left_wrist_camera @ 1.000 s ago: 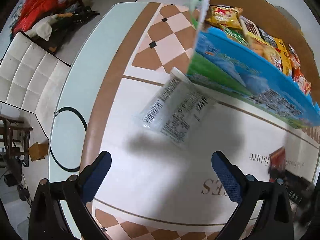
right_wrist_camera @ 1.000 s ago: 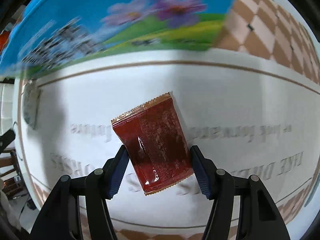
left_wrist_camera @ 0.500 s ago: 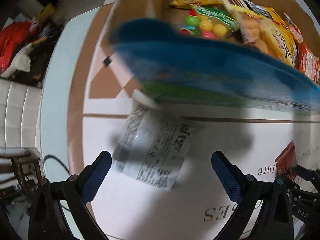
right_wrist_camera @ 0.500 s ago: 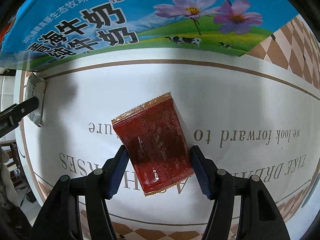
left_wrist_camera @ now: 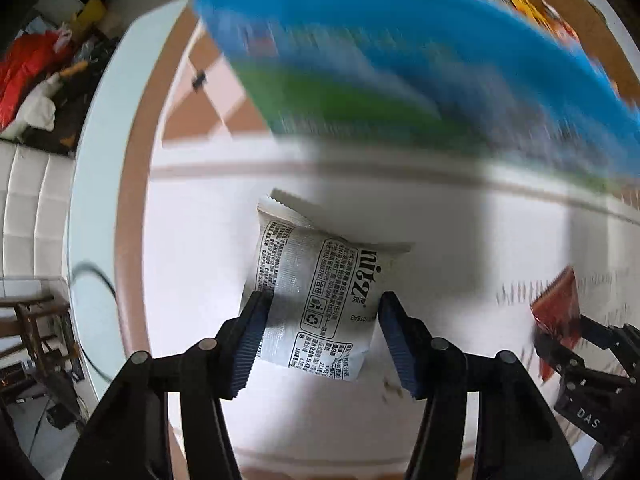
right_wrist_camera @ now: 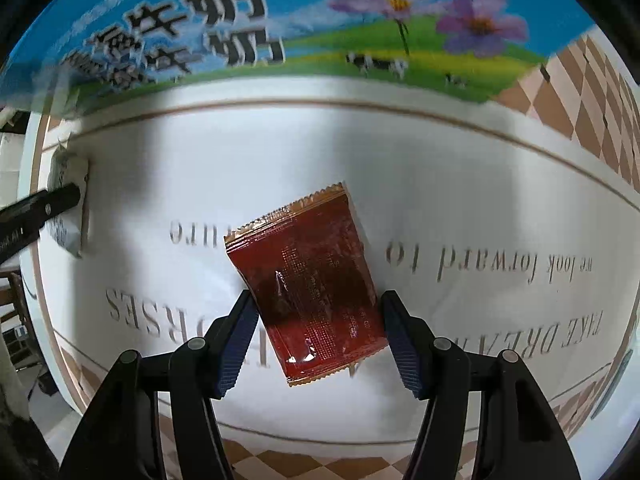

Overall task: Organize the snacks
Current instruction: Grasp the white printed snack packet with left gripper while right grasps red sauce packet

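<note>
A white snack packet [left_wrist_camera: 312,264] with black print lies on the table, just in front of the blue-and-green carton [left_wrist_camera: 400,60]. My left gripper [left_wrist_camera: 320,304] points down over it, its jaws closing, and both blue pads press the packet's sides, which buckle. My right gripper [right_wrist_camera: 318,300] is shut on a dark red snack packet [right_wrist_camera: 308,268], held just above the lettered tablecloth [right_wrist_camera: 480,184]. In the right wrist view the white packet [right_wrist_camera: 68,168] shows at the far left, with a left finger [right_wrist_camera: 44,204] on it. The red packet [left_wrist_camera: 558,304] appears at the right of the left wrist view.
The carton [right_wrist_camera: 280,20] stands along the far side, with several snack bags [left_wrist_camera: 520,0] visible over its rim. Beyond the table's left edge are a white sofa [left_wrist_camera: 24,200], a wooden stool [left_wrist_camera: 32,320] and floor clutter including a red bag [left_wrist_camera: 24,64].
My left gripper came down towards the carton and over the white packet, then closed from wide open onto it. The right gripper kept its hold on the red packet and shifted slightly.
</note>
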`<state>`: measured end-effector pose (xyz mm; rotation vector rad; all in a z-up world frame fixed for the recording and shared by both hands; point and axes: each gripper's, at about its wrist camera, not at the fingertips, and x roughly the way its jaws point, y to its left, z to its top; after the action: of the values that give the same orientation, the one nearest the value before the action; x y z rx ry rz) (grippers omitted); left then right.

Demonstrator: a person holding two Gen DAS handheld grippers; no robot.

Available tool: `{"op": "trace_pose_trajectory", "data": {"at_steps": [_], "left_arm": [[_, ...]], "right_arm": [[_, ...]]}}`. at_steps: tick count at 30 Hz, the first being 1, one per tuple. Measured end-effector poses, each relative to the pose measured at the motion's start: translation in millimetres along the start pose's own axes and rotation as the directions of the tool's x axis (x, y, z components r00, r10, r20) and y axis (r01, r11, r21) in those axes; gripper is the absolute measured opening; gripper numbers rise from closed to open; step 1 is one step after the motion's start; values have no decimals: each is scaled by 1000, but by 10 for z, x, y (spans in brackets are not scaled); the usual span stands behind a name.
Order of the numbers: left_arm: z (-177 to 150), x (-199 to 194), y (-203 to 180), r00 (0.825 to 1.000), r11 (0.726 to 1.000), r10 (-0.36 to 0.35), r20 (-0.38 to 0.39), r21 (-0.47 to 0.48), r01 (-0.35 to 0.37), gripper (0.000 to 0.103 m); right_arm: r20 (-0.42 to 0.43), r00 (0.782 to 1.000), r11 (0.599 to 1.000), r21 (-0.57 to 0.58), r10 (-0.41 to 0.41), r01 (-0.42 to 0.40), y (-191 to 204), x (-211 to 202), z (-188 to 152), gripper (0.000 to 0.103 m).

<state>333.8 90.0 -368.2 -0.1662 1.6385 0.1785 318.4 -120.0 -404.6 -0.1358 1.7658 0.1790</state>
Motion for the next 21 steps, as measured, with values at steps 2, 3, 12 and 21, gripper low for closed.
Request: {"op": "trace_pose_trajectory", "data": {"at_steps": [2,3,12,21], "left_arm": [[-169,8,-92,1000,1000,-9,-24,-6,9,55],[-262,15,-143,999,1000,-13,-41,-13,13,55],[-574,127,-537,994,997,55,-98,57,-49,62],[-471,293,-237,993,1000,16,-113,-15,-18,76]], "right_arm": [[-20,1000,1000,6,9,-9,-20,22,-121,65],[-31,999,1000,11,13,-12,-36,33,-189,65],[-103,994,999,41,21,-17,-125,94,-653,65],[-129,992,999,48,5,1,-246,77,-528,67]]}}
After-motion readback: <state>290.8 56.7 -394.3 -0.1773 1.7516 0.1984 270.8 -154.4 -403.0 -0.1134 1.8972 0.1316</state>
